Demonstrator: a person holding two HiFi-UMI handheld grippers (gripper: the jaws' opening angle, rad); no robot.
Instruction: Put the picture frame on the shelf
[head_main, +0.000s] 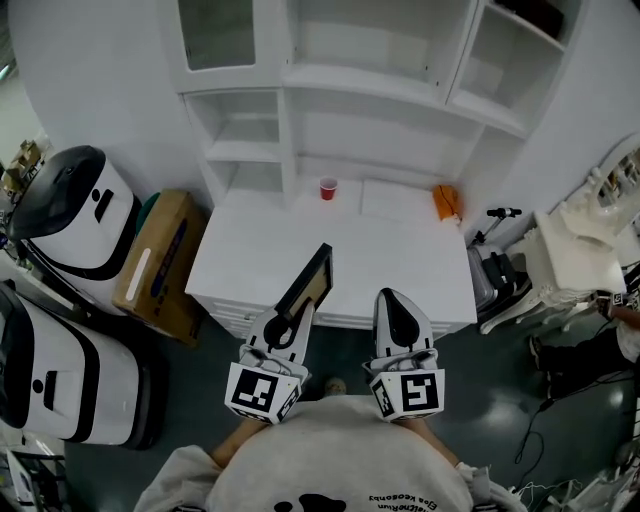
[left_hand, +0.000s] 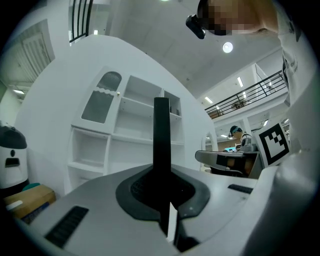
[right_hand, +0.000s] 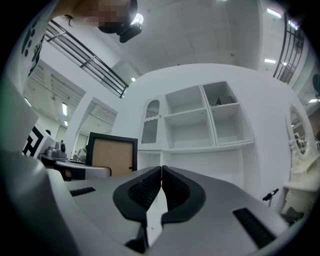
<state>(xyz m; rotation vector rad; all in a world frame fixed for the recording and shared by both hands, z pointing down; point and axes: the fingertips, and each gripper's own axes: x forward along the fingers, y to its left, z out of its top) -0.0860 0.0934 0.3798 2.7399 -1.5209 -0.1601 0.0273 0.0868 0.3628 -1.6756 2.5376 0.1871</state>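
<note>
1. Black-rimmed rectangular picture frame (head_main: 305, 283) with a tan board face: you have it in the left gripper (head_main: 289, 322). The fingers are clamped on its lower edge. It hangs in the air over the front edge of the white worktop (head_main: 400, 260), well short of the white shelf unit (head_main: 370, 90).
2. Expect it to be light and stiff, probably a thin rim round a board. Any glazing would be fragile, so set it down gently. The rim looks smooth, and a narrow pinch like this could let it pivot.
3. Hold it by the rim, near the middle of a side, and keep pressure off the tan face.
4. Its long axis runs up and away from the fingers toward the shelf unit, leaning a little right in the head view. From the left gripper view it stands edge-on, and the tan face is turned toward the right gripper (head_main: 392, 295).
5. Your right gripper's fingers are together with nothing between them.
</note>
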